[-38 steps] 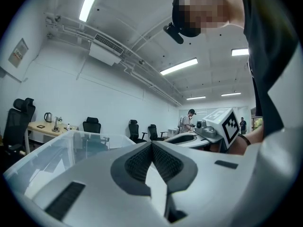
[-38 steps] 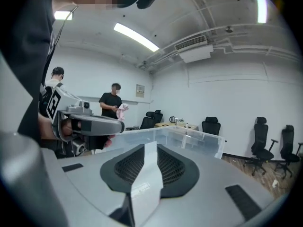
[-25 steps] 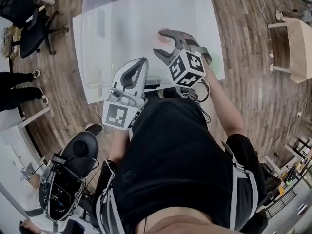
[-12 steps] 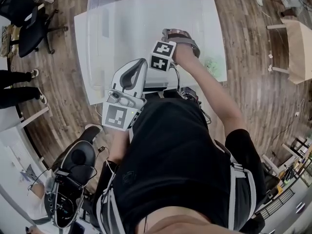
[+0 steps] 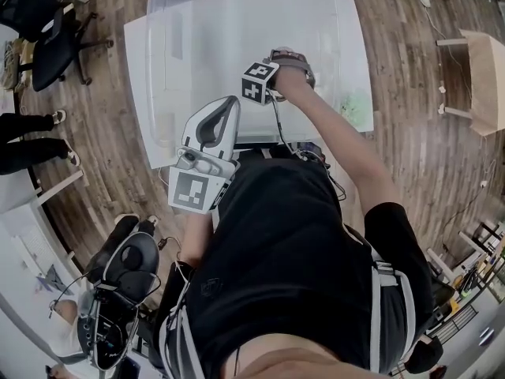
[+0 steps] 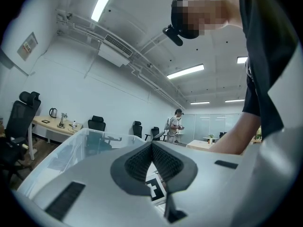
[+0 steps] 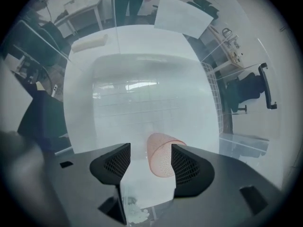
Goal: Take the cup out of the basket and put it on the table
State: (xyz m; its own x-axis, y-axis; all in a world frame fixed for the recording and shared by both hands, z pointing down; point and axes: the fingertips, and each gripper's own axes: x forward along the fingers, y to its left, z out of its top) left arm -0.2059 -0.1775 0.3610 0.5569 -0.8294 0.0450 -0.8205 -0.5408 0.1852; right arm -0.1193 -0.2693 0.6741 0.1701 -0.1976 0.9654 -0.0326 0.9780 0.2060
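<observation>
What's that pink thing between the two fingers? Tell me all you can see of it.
A salmon-pink cup, finely dotted and slightly see-through. It appears to lie tilted on the floor of the clear basket. It sits between the right gripper's fingers, which have just been opening and stand apart, nearer one; contact cannot be told.

Wood floor (image 5: 410, 133), black office chair (image 5: 47, 46), ceiling striplights (image 6: 185, 71)

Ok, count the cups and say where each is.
1. The pink cup lies in the clear basket, between the jaws of the right gripper, which have just been opening. Others may be hidden beneath it.
</observation>
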